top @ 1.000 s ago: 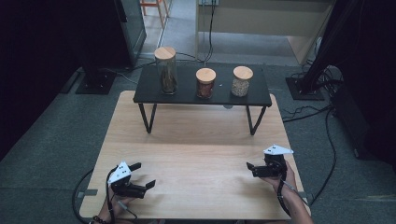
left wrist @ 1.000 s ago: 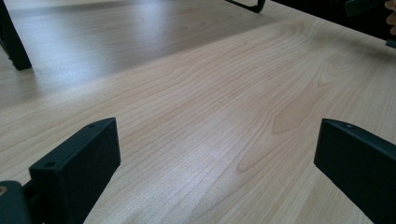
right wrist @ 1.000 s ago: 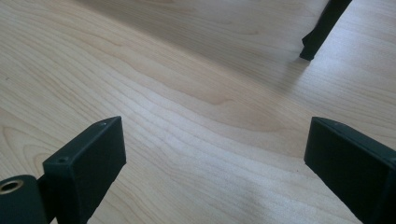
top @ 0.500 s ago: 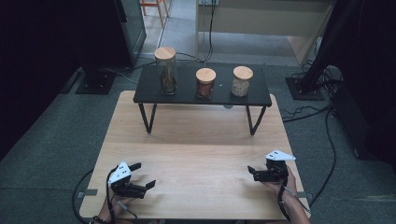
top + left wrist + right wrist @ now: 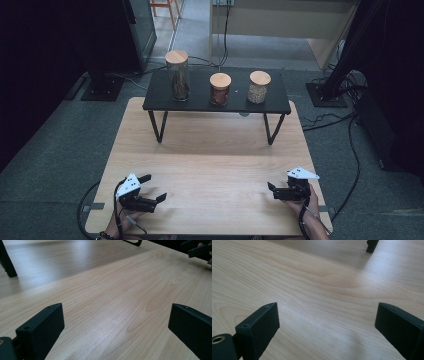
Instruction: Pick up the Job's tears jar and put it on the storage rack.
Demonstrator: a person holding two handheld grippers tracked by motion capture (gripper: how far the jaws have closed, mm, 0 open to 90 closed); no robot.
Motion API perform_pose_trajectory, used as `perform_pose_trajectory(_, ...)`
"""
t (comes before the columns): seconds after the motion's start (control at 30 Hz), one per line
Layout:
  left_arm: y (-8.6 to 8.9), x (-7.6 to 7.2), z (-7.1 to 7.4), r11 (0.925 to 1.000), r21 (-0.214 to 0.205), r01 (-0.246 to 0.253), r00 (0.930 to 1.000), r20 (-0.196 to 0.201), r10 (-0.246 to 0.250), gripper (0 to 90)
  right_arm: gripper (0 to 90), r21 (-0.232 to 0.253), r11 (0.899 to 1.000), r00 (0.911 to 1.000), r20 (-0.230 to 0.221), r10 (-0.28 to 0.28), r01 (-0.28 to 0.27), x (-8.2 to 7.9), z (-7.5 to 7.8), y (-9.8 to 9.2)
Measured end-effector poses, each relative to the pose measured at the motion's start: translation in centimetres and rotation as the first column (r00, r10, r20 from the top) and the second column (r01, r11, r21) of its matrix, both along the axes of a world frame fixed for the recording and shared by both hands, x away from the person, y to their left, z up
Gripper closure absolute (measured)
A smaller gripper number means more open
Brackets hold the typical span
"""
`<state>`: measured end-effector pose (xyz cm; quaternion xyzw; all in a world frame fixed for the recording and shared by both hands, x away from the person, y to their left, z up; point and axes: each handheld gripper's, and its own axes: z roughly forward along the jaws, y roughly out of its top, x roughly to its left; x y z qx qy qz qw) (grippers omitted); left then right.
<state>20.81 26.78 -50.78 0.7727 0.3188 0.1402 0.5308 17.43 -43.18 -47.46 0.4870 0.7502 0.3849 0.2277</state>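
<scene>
Both grippers idle, jaws wide, nothing held: left gripper (image 5: 150,192) and right gripper (image 5: 278,191) low at the table's (image 5: 210,160) near edge. Three jars (image 5: 220,88) upright on the black shelf (image 5: 165,102), straight ahead, well apart. Middle jar looks roughly equidistant; hard to call nearer hand.

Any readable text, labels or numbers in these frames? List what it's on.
None readable. The three lidded jars on the black shelf show no labels. The grey plates on the left gripper and right gripper carry only small dark dots, no text. The wooden table is unmarked.
</scene>
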Motion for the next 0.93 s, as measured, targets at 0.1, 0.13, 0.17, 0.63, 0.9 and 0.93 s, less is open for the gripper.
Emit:
perform_pose_trajectory(0.1,0.0,0.0,0.0,1.0000,-0.001,-0.001,1.0000,0.000,0.001,0.4,5.3,0.003,1.000,1.0000,0.000,-0.006,0.006,-0.2,-0.3,0.0)
perform_pose_trajectory(0.13,0.0,0.0,0.0,1.0000,-0.001,-0.001,1.0000,0.000,0.001,0.5,5.3,0.004,1.000,1.0000,-0.001,-0.009,0.009,-0.3,-0.4,0.0)
perform_pose_trajectory(0.17,0.0,0.0,0.0,1.0000,0.000,-0.001,1.0000,0.000,0.001,0.5,5.3,0.002,1.000,1.0000,0.000,-0.009,0.009,-0.4,-0.5,0.0)
perform_pose_trajectory(0.63,0.0,0.0,0.0,1.0000,-0.002,-0.003,1.0000,-0.001,0.003,0.5,5.3,0.021,1.000,0.9995,0.021,-0.022,0.022,-1.4,-1.5,-0.2)
perform_pose_trajectory(0.9,0.1,0.0,0.0,1.0000,-0.005,-0.003,1.0000,-0.002,0.003,0.5,5.3,0.029,0.999,0.9993,0.032,-0.018,0.018,-1.7,-1.8,-0.3)
perform_pose_trajectory(0.93,0.1,0.0,-0.1,1.0000,-0.006,-0.004,1.0000,-0.003,0.004,0.5,5.3,0.026,1.000,0.9994,0.029,-0.019,0.018,-1.7,-1.8,-0.3)
